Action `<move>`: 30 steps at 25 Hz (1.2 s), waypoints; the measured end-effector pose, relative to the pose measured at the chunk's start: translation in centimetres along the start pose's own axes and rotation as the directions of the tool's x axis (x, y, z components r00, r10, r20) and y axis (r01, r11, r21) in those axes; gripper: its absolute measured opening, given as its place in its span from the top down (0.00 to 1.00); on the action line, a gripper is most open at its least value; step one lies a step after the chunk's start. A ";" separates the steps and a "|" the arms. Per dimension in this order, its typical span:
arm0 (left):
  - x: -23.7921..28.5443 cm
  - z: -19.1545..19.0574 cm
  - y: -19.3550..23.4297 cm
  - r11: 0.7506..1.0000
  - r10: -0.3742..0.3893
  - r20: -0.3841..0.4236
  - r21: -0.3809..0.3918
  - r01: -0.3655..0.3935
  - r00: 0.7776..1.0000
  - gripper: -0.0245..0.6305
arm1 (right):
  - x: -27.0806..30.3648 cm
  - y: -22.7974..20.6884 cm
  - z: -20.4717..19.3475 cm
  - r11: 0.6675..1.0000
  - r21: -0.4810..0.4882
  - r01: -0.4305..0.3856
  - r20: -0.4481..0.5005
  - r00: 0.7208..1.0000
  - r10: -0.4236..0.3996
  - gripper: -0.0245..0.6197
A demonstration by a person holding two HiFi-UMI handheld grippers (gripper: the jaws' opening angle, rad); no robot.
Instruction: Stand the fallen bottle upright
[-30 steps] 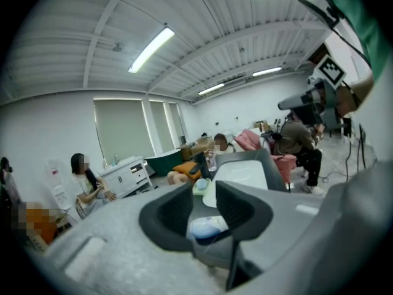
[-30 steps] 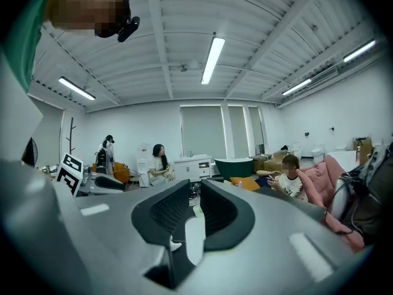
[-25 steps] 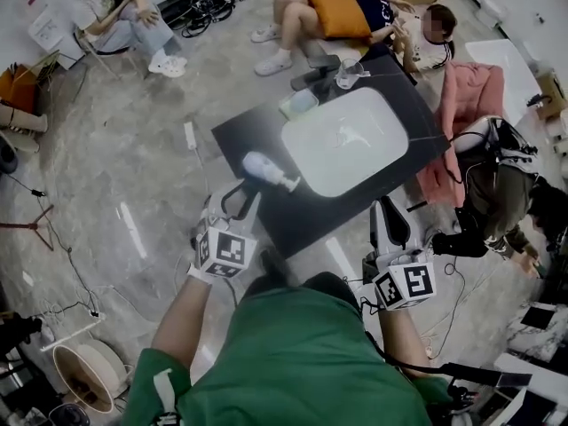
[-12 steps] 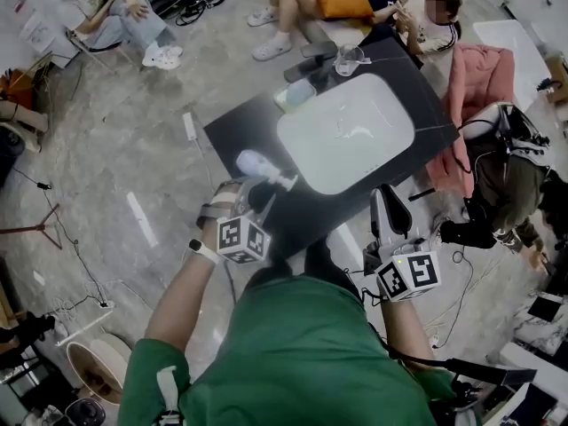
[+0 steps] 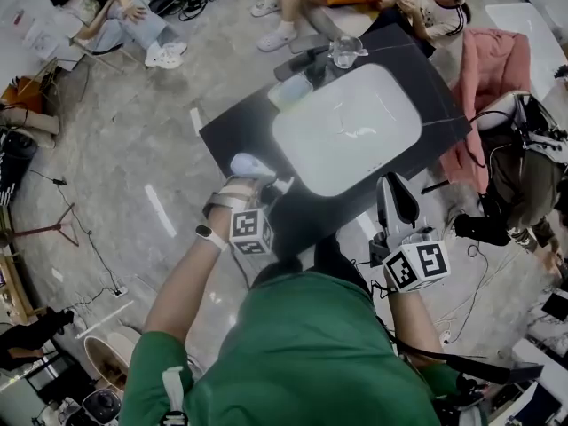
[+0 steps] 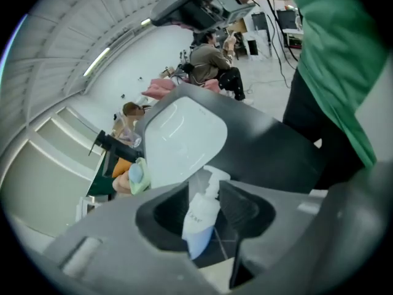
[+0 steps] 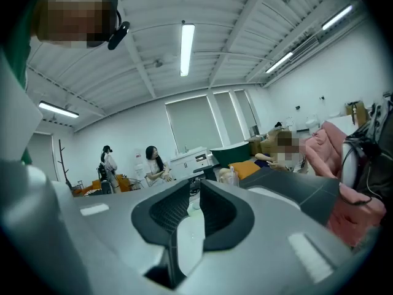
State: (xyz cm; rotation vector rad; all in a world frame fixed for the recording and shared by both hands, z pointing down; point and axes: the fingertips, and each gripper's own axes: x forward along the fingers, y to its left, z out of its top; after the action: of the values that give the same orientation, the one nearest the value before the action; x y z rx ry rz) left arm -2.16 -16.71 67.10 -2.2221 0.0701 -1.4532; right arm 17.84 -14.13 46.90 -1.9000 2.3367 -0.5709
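On table, bottle lies flat, pump toward tray.

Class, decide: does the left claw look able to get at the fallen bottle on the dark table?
Probably yes: the left claw, its jaws just opened wider, has the bottle between them, and nothing blocks it.

From above my left gripper covers part of the bottle, and in the left gripper view its base hides behind my jaws, its print unreadable.
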 end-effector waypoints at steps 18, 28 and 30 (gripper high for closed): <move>6.2 -0.8 -2.7 0.935 -0.148 -0.185 0.293 0.198 0.972 0.73 | -0.9 -4.7 -1.8 0.996 0.062 0.057 -0.025 0.998 -0.056 0.90; 7.3 -1.1 -3.1 0.927 -0.142 -0.203 0.317 0.202 0.969 0.80 | -1.2 -5.2 -2.0 0.996 0.068 0.053 -0.027 0.998 -0.051 0.90; 7.4 -1.1 -3.0 0.924 -0.137 -0.205 0.326 0.200 0.969 0.80 | -1.2 -5.2 -2.1 0.996 0.075 0.053 -0.030 0.998 -0.051 0.90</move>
State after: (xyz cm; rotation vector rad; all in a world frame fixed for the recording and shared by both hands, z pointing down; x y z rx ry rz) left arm -0.54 -16.63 74.97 -1.8480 -0.3045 -1.6137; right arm 22.39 -13.29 50.38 -1.9365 2.2543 -0.6849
